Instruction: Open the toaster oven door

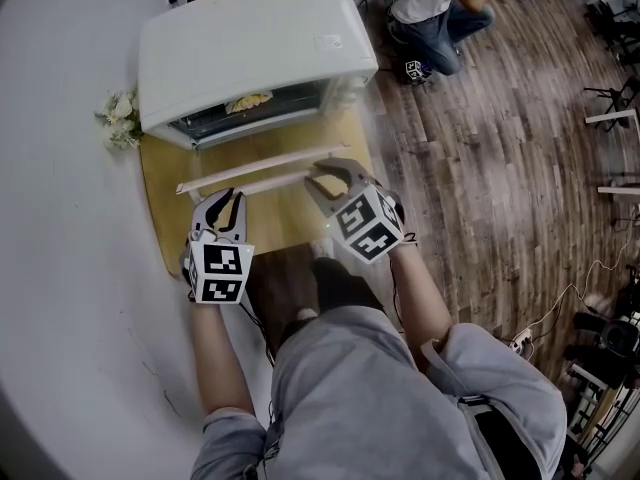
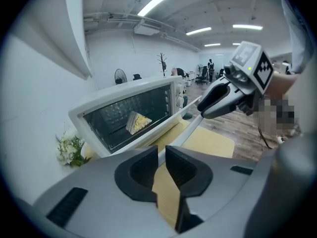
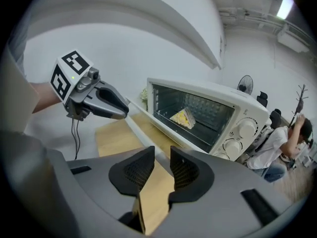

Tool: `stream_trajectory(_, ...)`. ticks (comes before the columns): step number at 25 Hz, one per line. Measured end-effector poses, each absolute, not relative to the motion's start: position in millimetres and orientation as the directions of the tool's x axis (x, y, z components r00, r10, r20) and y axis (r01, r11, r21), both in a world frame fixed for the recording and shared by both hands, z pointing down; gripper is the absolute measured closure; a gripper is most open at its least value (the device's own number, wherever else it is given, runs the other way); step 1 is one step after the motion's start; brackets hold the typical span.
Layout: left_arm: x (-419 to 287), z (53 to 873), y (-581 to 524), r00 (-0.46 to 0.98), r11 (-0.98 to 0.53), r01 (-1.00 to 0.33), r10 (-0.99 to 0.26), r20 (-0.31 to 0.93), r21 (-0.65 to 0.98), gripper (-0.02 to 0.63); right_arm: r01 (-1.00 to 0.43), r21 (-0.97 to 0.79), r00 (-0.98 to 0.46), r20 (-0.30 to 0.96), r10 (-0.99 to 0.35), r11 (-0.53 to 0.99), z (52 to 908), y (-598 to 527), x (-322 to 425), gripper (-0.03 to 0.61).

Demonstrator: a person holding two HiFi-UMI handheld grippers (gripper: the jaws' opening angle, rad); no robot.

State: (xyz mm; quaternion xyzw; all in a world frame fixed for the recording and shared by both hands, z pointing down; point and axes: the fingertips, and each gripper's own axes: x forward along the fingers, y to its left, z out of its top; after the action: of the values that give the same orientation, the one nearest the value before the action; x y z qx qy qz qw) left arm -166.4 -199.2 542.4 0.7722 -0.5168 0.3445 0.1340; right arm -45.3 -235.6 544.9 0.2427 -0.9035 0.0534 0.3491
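— What is taking up the most room in the head view?

— A white table (image 1: 70, 298) is filling the left side. On it, in the upper left of the frame, a white toaster oven (image 1: 255, 53) is sitting on a wooden board (image 1: 165, 203).

— Where is its door lying?

— The glass door (image 1: 270, 146) is lying folded down flat, fully open, just below the oven near the frame's middle. Its pale handle bar (image 1: 262, 171) is running along the near edge.

— What are the two grippers doing?

— The left gripper (image 1: 227, 200) is hovering at the left part of the bar, with its jaws standing only a narrow slit apart and pressing on nothing. The right gripper (image 1: 333, 174) is sitting at the bar's right end. Its jaws are gaping wider, with the bar passing at their tips but not clamped.

— Is anything smaller showing?

— A bunch of white flowers (image 1: 118, 118) is sitting just beside the oven's left side, and a triangular sandwich piece (image 1: 250, 100) is lying inside the oven.
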Motion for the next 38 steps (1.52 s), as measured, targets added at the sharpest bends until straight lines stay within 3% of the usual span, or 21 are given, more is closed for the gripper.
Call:
stream_trajectory(25,-163,596,-161,0.128,-0.173,-0.984,-0.863,0.49,-0.049,0.589,-0.694,-0.113,-0.668,0.47,-0.577,0.711,597,-210,-20,0.569)
stream_trajectory(38,-164,636,-146,0.056,-0.06,-0.998,-0.894,0.444,0.004,0.607,-0.782,-0.024,-0.574,0.417,-0.705,0.623,634,-193,-16,0.572)
